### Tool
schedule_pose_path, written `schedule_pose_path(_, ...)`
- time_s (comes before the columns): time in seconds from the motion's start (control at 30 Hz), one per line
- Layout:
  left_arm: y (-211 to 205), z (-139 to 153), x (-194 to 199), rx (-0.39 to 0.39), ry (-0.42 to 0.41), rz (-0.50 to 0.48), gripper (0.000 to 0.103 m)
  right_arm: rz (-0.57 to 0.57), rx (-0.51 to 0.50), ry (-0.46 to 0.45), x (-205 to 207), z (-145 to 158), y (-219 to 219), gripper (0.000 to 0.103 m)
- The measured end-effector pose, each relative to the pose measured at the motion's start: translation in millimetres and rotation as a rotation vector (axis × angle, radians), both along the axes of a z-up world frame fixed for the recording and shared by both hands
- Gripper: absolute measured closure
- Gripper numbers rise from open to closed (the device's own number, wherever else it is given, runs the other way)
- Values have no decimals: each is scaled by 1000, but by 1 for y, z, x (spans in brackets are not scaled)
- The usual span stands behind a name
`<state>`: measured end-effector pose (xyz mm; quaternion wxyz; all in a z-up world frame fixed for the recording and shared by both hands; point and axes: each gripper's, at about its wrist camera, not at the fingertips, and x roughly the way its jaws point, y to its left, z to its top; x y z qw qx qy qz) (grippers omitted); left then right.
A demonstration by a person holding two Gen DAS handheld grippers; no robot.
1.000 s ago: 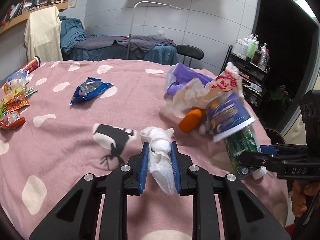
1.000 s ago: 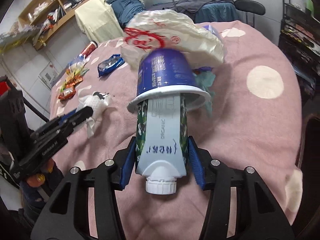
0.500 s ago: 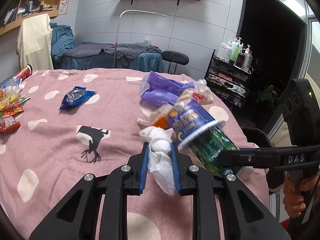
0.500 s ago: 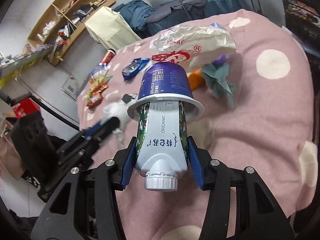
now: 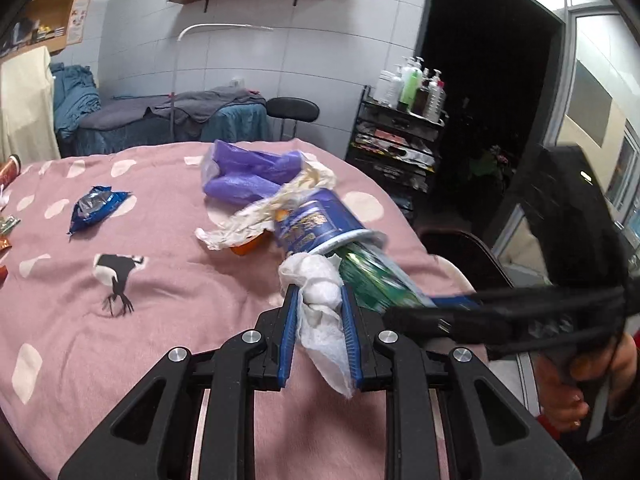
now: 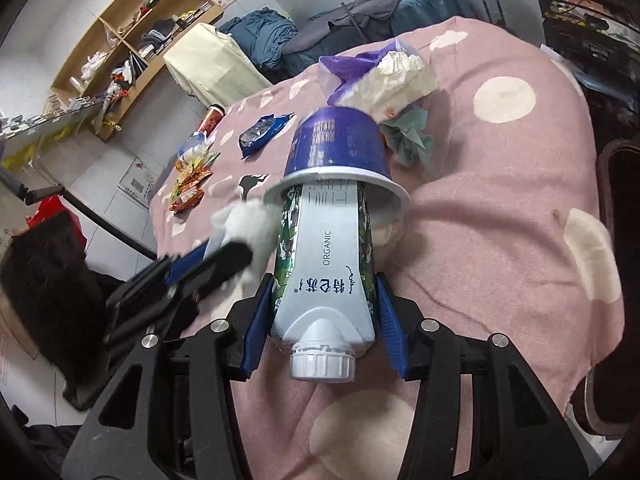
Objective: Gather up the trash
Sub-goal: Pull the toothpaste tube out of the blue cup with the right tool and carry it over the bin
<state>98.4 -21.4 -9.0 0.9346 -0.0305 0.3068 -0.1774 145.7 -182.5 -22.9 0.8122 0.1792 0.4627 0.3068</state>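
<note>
My left gripper (image 5: 319, 296) is shut on a crumpled white tissue (image 5: 318, 300), held above the pink spotted tablecloth (image 5: 160, 288). My right gripper (image 6: 320, 292) is shut on a green-and-white milk carton (image 6: 326, 264), cap toward the camera, with a blue paper cup (image 6: 336, 148) stuck over its far end. The two grippers are close together: the tissue (image 6: 248, 220) touches the carton's left side, and the carton (image 5: 372, 276) and cup (image 5: 316, 224) show just right of the tissue in the left wrist view.
A purple bag (image 5: 244, 176), white wrapper (image 5: 260, 216), orange scrap (image 5: 248, 246) and teal tissue (image 6: 408, 136) lie mid-table. A blue snack packet (image 5: 94, 208) and several snack wrappers (image 6: 192, 184) lie toward the left. A dark chair (image 5: 460, 252) stands at the table's right edge.
Both grippers moved toward each other with their loads still held; the tissue now meets the carton's side. The white wrapper slid off the cup and lies on the table.
</note>
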Motion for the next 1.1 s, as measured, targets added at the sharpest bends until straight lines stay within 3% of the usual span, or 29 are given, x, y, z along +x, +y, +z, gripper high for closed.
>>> schedule_pose_path(0.13, 15, 2, 20, -40, 18, 35, 81, -19, 31, 3, -8, -4, -14, 53)
schedule_pose_path(0.37, 7, 7, 26, -9, 3, 39, 81, -146, 85, -15, -31, -3, -58, 53)
schedule_pose_path(0.63, -30, 26, 13, 12, -60, -34, 81, -417, 4, -137, -59, 17, -135, 53)
schedule_pose_path(1.1, -111, 41, 8, 39, -108, -204, 81, -665, -102, -189, -75, 21, -211, 53)
